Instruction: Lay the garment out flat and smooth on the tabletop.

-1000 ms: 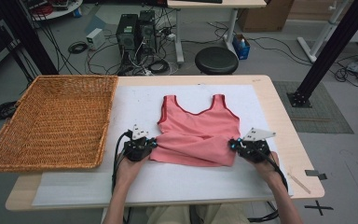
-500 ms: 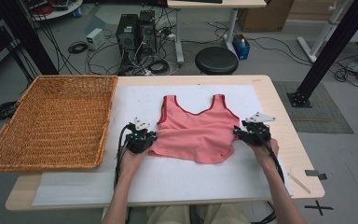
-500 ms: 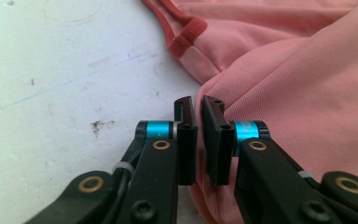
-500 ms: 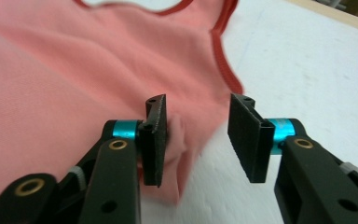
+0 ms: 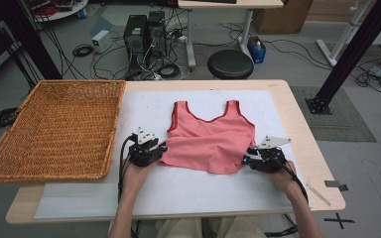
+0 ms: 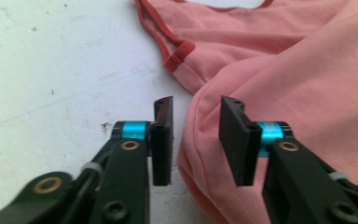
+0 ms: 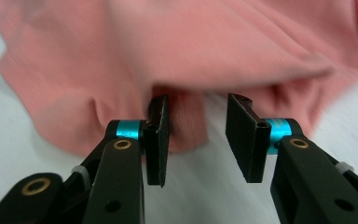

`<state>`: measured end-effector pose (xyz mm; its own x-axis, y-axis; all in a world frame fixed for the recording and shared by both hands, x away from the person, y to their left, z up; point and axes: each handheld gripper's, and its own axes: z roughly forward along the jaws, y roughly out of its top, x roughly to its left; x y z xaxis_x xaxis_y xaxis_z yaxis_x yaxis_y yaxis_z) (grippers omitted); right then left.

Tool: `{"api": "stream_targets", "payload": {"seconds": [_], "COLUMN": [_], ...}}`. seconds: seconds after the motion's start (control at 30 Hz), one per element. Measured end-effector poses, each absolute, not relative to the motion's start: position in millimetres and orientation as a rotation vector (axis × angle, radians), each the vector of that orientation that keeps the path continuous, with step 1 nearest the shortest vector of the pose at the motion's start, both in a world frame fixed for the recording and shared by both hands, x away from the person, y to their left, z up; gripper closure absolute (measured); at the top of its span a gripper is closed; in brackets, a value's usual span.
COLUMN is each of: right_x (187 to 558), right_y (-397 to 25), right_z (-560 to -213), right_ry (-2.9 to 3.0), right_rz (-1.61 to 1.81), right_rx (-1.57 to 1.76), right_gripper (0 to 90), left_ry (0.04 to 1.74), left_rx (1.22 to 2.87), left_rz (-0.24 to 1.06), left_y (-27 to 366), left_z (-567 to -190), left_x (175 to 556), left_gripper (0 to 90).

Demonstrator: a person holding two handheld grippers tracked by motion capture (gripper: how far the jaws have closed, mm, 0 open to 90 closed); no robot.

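Observation:
A pink tank top with darker red trim lies on the white mat, straps pointing away from the person. Its lower part is bunched and doubled over. My left gripper is at the shirt's lower left corner. It is open, and in the left gripper view the folded edge of the shirt runs into the gap of the gripper. My right gripper is at the lower right corner, also open. The rumpled shirt hangs just past its tips, and one fold reaches the left jaw.
A large wicker basket sits on the left of the table, beside the mat. The wooden table edge lies close to the right hand. Behind the table on the floor are a black stool, computer cases and cables.
Both grippers went a little away from the person at the shirt's sides, then came back to its lower corners. The right one moved more. The shirt's lower edge now lies bunched.

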<state>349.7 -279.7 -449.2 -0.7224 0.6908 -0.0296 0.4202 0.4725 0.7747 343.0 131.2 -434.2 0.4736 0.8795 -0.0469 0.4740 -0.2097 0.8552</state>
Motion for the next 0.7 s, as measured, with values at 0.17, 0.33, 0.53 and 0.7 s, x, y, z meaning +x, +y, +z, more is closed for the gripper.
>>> {"api": "stream_targets", "payload": {"seconds": [0.17, 0.33, 0.53, 0.7], "right_x": [355.0, 346.7, 337.4, 317.7], "right_y": [-274.8, -272.2, -279.8, -294.2], "right_z": [-450.1, -449.2, -448.6, -442.2], "right_ry": [2.439, 2.398, 2.338, 2.263], "right_rz": [1.105, 1.065, 1.086, 1.094], "right_rx": [0.914, 0.887, 0.930, 0.986], "right_gripper": [74.4, 84.2, 85.0, 85.8], "left_ry": [1.157, 1.169, 1.191, 1.144], "left_rx": [1.822, 1.856, 1.891, 1.918], "left_rz": [0.555, 0.535, 0.502, 0.494], "left_y": [136.8, 133.9, 133.6, 131.5], "left_z": [-433.9, -441.8, -449.2, -441.4], "left_x": [331.7, 321.7, 325.4, 316.8], "left_gripper": [61.3, 60.0, 66.0, 83.9]}}
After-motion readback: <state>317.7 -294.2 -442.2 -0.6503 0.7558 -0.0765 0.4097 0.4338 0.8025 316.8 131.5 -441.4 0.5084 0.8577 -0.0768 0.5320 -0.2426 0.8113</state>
